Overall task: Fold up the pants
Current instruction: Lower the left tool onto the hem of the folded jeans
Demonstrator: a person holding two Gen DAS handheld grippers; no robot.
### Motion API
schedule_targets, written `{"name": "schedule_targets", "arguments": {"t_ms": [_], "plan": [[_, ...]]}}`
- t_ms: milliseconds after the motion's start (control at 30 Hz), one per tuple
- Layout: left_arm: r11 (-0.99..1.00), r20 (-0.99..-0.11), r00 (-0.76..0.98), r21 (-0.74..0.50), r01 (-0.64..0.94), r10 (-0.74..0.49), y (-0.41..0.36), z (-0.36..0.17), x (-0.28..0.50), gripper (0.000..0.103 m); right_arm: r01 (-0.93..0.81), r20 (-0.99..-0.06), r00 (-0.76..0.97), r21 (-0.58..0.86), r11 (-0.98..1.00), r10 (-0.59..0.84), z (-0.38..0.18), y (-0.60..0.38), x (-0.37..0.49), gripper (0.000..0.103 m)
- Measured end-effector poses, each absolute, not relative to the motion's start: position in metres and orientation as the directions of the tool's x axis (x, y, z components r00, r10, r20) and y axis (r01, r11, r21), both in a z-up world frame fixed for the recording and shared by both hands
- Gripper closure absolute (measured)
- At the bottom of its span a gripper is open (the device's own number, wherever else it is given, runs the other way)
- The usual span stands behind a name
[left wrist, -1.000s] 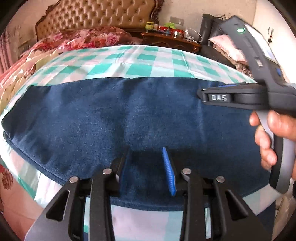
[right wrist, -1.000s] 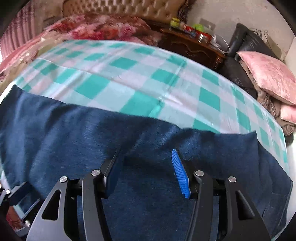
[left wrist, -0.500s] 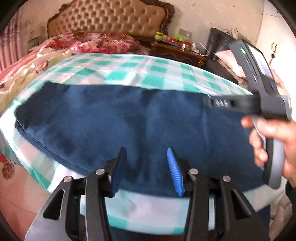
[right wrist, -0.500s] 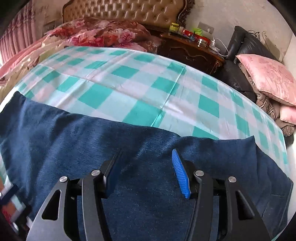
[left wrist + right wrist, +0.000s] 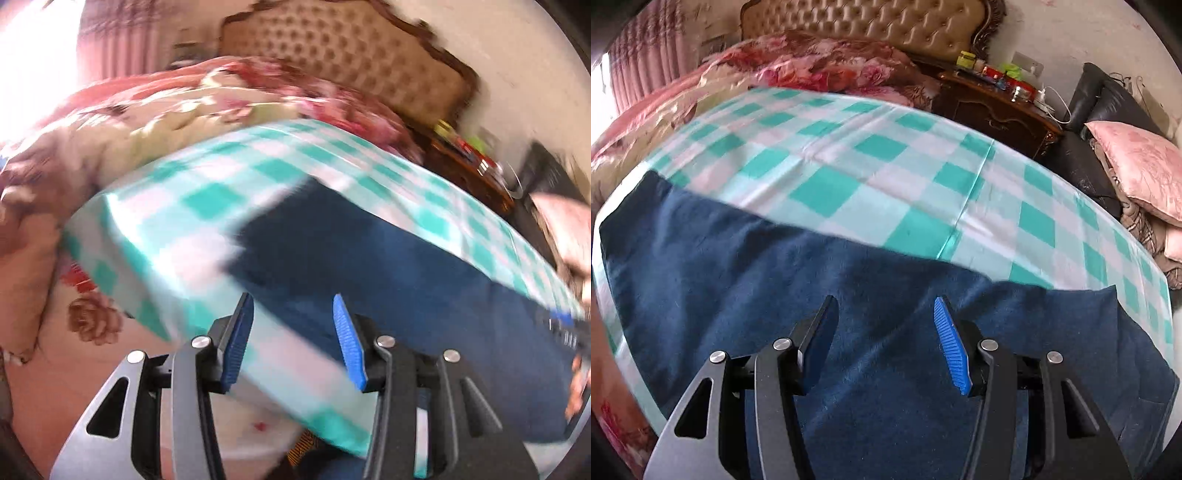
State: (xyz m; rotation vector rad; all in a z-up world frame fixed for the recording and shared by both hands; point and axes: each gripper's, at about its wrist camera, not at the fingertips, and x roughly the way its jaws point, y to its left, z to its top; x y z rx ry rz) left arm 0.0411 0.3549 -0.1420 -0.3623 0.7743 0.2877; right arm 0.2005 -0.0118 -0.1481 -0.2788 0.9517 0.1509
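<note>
The checked sheet (image 5: 827, 192) holds the pants (image 5: 886, 332) flat for folding. My left gripper (image 5: 293, 332) (blurry) and right gripper (image 5: 886, 339) gape, holding nothing.

Dark blue pants (image 5: 886, 314) flat on bed

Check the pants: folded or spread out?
Spread flat. The pants lie as one long band across the checked sheet; fold count underneath cannot tell.
</note>
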Motion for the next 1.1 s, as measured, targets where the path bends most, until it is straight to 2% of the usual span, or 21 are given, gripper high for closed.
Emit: {"name": "schedule_targets", "arguments": {"t_ms": [67,200,333,500,667,733,800,900,933,1067,1100], "plan": [[0.895,-0.726,0.674,-0.204,-0.398,0.134,0.384,-0.142,0.040,0.065,-0.248,-0.821,0.571,-0.197,0.948,-0.021,-0.155,-0.015,0.198,0.051],[0.946,-0.744,0.658,-0.120,-0.301,0.115,0.403,-0.148,0.049,0.068,-0.237,-0.837,0.545,-0.201,0.951,-0.041,-0.169,-0.035,0.191,0.051],[0.965,-0.731,0.677,-0.108,-0.240,0.086,0.406,-0.143,0.058,0.068,-0.235,-0.837,0.545,-0.200,0.951,-0.041,-0.169,-0.046,0.184,0.051],[0.977,-0.721,0.692,-0.122,-0.175,0.034,0.374,-0.134,0.072,0.070,-0.203,-0.831,0.554,-0.195,0.959,-0.052,-0.167,-0.050,0.181,0.051],[0.993,-0.768,0.640,-0.093,-0.077,-0.023,0.320,-0.149,0.103,0.067,-0.205,-0.809,0.587,-0.139,0.969,0.008,-0.156,-0.029,0.191,0.051],[0.996,-0.801,0.599,-0.044,-0.072,0.008,0.310,-0.164,0.111,0.067,-0.199,-0.816,0.578,-0.155,0.968,-0.011,-0.158,-0.023,0.196,0.051],[0.994,-0.808,0.586,0.010,-0.105,0.070,0.312,-0.169,0.110,0.072,-0.195,-0.819,0.574,-0.170,0.966,-0.028,-0.160,-0.023,0.198,0.051],[0.972,-0.804,0.562,0.077,-0.220,0.191,0.324,-0.160,0.100,0.072,-0.186,-0.829,0.557,-0.175,0.967,-0.043,-0.165,-0.027,0.200,0.051],[0.966,-0.796,0.568,0.078,-0.246,0.209,0.328,-0.156,0.096,0.071,-0.187,-0.836,0.547,-0.173,0.967,-0.044,-0.168,-0.027,0.201,0.051],[0.960,-0.771,0.633,-0.114,-0.257,0.078,0.354,-0.148,0.078,0.068,-0.192,-0.831,0.555,-0.174,0.966,-0.039,-0.171,-0.030,0.200,0.051],[0.954,-0.773,0.630,-0.127,-0.271,0.076,0.359,-0.150,0.077,0.068,-0.180,-0.830,0.556,-0.181,0.967,-0.052,-0.170,-0.033,0.200,0.051]]}}
